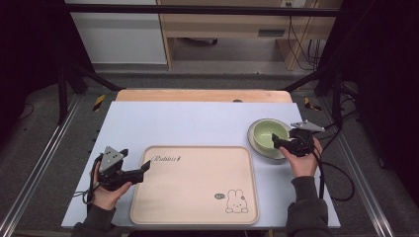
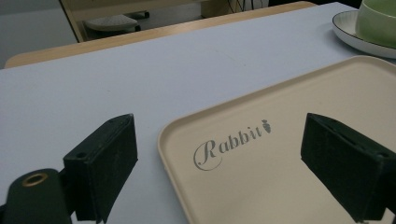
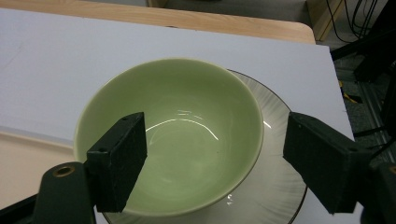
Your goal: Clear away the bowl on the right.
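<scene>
A beige tray [image 1: 195, 185] printed with "Rabbit" and a bunny lies at the table's front middle. My left gripper [image 1: 144, 168] is open at the tray's near-left corner; in the left gripper view its jaws straddle that corner of the tray [image 2: 289, 154], nothing held. A green bowl [image 1: 270, 134] sits on a white plate [image 1: 257, 144] right of the tray. My right gripper [image 1: 277, 142] is open just over the bowl's near-right rim. In the right gripper view the bowl [image 3: 187, 130] is empty, one jaw over its inside and the other over the plate [image 3: 275, 186].
The table has a pale blue-white top [image 1: 197, 123] with a wooden strip [image 1: 202, 95] along its far edge. Black frame posts [image 1: 62, 74] stand at both sides, and cables [image 1: 341, 173] trail off the right edge. A wooden bench [image 1: 227, 24] stands beyond.
</scene>
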Demonstrator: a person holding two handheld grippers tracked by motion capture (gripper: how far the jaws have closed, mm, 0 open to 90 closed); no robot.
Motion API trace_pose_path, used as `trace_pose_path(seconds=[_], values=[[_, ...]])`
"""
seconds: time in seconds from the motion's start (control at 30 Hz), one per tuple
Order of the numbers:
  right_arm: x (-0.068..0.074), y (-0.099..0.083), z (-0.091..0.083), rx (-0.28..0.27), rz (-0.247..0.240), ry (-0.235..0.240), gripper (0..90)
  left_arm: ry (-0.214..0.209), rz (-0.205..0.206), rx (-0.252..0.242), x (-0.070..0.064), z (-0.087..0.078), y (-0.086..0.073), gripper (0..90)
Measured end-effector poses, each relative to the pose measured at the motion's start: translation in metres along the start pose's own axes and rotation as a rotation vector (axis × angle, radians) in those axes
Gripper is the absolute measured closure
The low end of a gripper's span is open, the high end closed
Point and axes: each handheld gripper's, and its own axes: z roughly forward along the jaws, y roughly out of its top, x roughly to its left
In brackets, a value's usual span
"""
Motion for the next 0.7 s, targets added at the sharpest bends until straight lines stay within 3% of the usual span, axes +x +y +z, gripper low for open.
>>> trace_pose_path(seconds=[0.7], values=[[-0.014, 0.0, 0.024, 0.097, 0.042, -0.031, 33.5, 0.004, 0.002, 0.006, 0.001, 0.001, 0.0, 10.5]])
